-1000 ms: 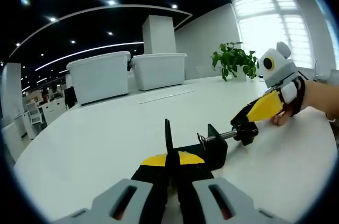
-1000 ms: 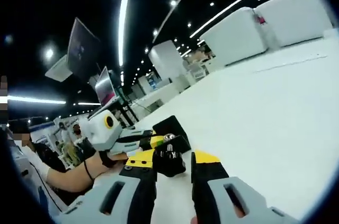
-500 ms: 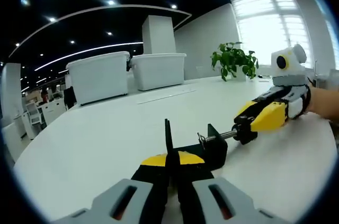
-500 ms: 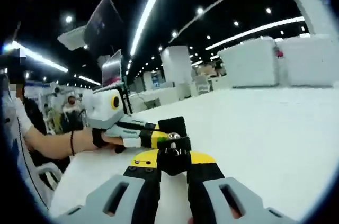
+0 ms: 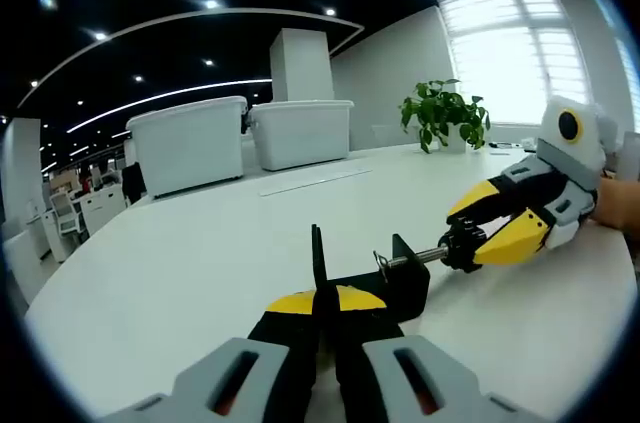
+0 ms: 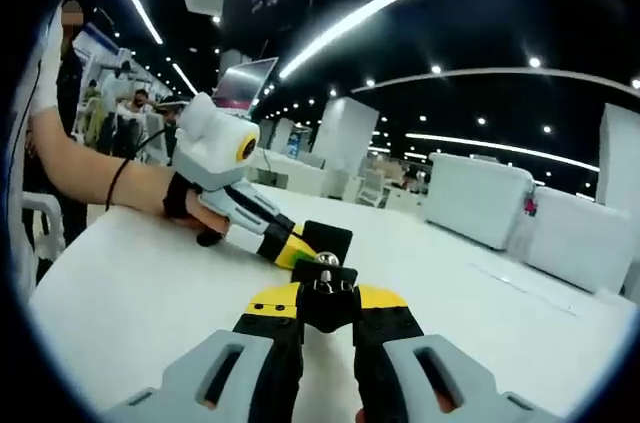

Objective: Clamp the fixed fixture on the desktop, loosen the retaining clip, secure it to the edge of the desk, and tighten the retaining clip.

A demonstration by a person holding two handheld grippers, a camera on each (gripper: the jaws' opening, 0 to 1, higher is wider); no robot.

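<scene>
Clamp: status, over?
Left claw shut on clamp body. Right claw shut on knob. Clamp on desk, not at edge. Nothing in the way.

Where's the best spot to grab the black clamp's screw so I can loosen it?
Grip the black knob at the outer end of the clamp's threaded screw, coming in along the screw axis from its free end. The knob juts clear of the body above the white desk.

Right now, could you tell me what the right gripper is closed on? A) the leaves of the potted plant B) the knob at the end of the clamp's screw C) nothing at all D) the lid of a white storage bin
B: in the left gripper view the right gripper has its yellow-tipped jaws shut on the black knob at the end of the clamp's screw, while the left gripper holds the clamp's body.
</scene>
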